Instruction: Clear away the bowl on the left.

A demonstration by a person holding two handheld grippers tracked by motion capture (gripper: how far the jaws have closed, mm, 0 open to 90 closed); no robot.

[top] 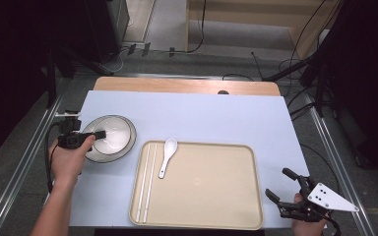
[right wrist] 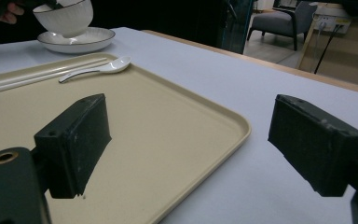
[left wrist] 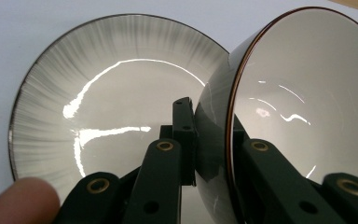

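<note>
Left gripper view: bowl point(left wrist: 303, 98) tilted, mouth sideways, rim pinched in left hand-held gripper point(left wrist: 214, 140); right hand-held gripper point(right wrist: 191, 140) wide, empty.

Probably a lab: dark camera stands point(top: 320, 83), floor cables point(top: 197, 46), armchair point(right wrist: 286, 23).

Bowl point(left wrist: 303, 93) rim — cut off at frame's edge.

I see open tray point(top: 206, 182) floor right of the spoon point(top: 167, 155) and chopsticks point(top: 146, 182), which crowd its left strip. The plate point(top: 123, 147) blocks the table's left edge; the far and right table point(top: 202, 115) stay passable.
</note>
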